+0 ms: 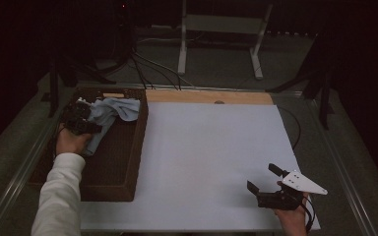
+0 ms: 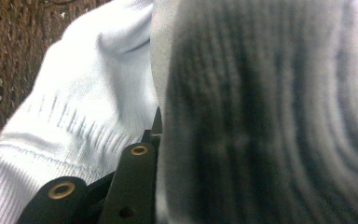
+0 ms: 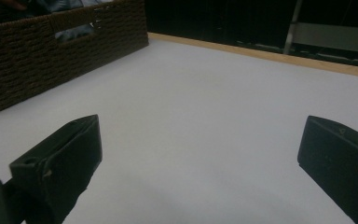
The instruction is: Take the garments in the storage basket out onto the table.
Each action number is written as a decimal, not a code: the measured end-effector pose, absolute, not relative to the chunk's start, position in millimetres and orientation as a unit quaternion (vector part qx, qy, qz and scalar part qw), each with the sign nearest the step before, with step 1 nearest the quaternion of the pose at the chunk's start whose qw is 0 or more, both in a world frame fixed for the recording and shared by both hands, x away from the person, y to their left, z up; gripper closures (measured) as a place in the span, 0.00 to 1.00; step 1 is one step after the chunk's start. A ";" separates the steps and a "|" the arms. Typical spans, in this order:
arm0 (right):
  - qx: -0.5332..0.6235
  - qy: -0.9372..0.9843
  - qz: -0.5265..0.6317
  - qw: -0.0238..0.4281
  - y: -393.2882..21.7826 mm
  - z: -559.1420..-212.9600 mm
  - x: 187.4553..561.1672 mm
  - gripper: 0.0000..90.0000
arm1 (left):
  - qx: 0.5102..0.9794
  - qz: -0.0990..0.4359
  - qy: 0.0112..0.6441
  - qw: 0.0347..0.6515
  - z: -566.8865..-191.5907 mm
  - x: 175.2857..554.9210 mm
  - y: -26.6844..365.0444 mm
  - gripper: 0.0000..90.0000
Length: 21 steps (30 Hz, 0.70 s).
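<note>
Cloth: pale blue cloth (image 1: 112, 112) lies bunched in the far end of the woven basket (image 1: 128, 162), at the table's left.
Handling: judged light, soft and limp; it will sag and drape when lifted, and may snag on the weave.
Hold point: a bunched fold, not a single edge, so the fabric does not slip.
Left gripper (image 1: 81, 117): clenched on the cloth; ribbed fabric (image 2: 74, 130) fills the jaws.
Right gripper (image 1: 266, 183): released, both jaws wide apart over the white table (image 1: 206, 147), near right, nothing between them.
</note>
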State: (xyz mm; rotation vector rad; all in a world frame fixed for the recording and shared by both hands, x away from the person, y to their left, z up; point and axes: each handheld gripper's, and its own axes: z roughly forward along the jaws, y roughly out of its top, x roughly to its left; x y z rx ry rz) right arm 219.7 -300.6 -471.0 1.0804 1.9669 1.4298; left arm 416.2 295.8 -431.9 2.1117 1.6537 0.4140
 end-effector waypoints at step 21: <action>0.391 0.718 0.525 0.238 -301.3 -471.0 219.5 0.00 | 0.747 0.180 0.572 0.288 -404.3 395.3 290.4 0.78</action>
